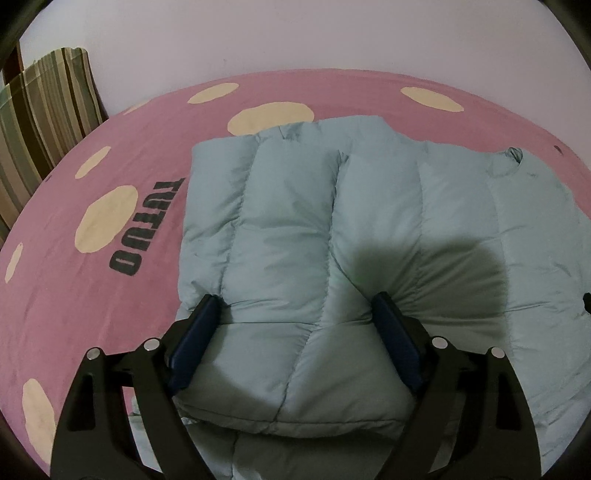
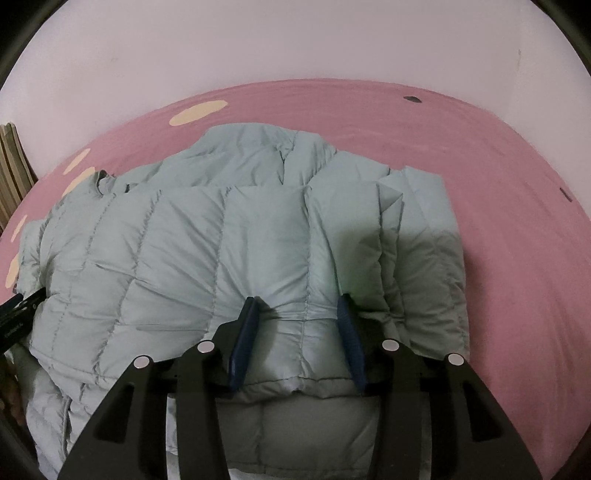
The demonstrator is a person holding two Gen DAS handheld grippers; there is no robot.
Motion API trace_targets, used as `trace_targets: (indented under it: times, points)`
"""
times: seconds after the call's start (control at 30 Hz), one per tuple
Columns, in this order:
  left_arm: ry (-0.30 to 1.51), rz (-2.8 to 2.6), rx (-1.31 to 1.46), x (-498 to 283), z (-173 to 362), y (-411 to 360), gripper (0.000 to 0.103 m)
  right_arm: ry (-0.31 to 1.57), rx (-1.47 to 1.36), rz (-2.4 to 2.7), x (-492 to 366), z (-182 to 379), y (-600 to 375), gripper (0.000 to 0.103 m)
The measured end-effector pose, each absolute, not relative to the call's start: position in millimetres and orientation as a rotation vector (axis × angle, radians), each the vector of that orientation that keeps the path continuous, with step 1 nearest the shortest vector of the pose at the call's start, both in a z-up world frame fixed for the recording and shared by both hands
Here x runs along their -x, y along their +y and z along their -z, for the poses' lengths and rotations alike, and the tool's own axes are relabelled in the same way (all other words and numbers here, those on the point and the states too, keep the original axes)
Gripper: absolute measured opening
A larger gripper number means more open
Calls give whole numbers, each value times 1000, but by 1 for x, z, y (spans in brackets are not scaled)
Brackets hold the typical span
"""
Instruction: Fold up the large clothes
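Two grippers in my views, both down on one pale blue puffer jacket point(image 1: 295, 229) spread on a bed with a pink sheet point(image 1: 147, 155). The jacket sits mid-bed, quilted in vertical channels, its near portion folded over into a thick padded layer.

My left gripper point(image 1: 295, 314) has its jaws spread wide, straddling the near folded edge of the jacket. The blue pads point(image 1: 195, 343) sit either side of a fat quilted section; fabric bulges between them, but I can't say the pads are pressing, so I read it as released.

My right gripper point(image 2: 299, 314) has jaws narrower, a puffy section of jacket point(image 2: 184, 258) between the blue pads point(image 2: 243, 343). The fabric gathers in creases at both fingertips, so I read it as clamped on the jacket.

The sheet carries cream dots point(image 1: 107, 218) and the black lettering "TUTUO" point(image 1: 147, 225), left of the jacket. A striped cushion point(image 1: 40, 122) stands at the far left edge against a pale wall point(image 1: 332, 33). The left gripper's black tip point(image 2: 18, 314) shows at the left edge of the right view, touching the jacket.
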State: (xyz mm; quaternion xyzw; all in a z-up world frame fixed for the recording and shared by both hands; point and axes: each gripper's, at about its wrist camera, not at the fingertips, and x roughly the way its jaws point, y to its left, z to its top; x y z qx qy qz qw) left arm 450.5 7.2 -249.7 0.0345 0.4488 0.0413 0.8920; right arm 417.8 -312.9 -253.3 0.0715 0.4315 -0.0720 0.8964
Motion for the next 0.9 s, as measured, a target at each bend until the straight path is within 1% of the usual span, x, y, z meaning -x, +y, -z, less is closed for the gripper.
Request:
trace_targets:
  times: [0.23,0.27,0.3,0.57,0.7,0.73,0.8,0.87,0.9]
  points:
    - [916,-67,-29,-430,224,20,85,864,-180,144,-400,234,-315,46]
    - [913,-61,-23,-427,221,23,85,863,-183,143,-395,232,-315,46]
    - [913,-60,-24,-422,220,25,85,865,-183,141,-391,231,-316,49]
    - [974,-49,-64,-420,242,28,87,928,-134,150,-399,244,-311,53]
    - [962,-48,-8,-402,224,41,86,895,-164,136,-377,222,-315,54]
    - [959,-39,0,-394,218,45,86,880,-171,135,-368,215,-317,55]
    - [937,-34,-13,-367,206,57,87,850,-175,146,-341,199,-324,63]
    - [926,-25,-4,-341,201,71,87,824,-200,153,-306,187,-335,68]
    - [930,-22,8,-325,200,80,87,827,-208,157,-293,186,-339,69]
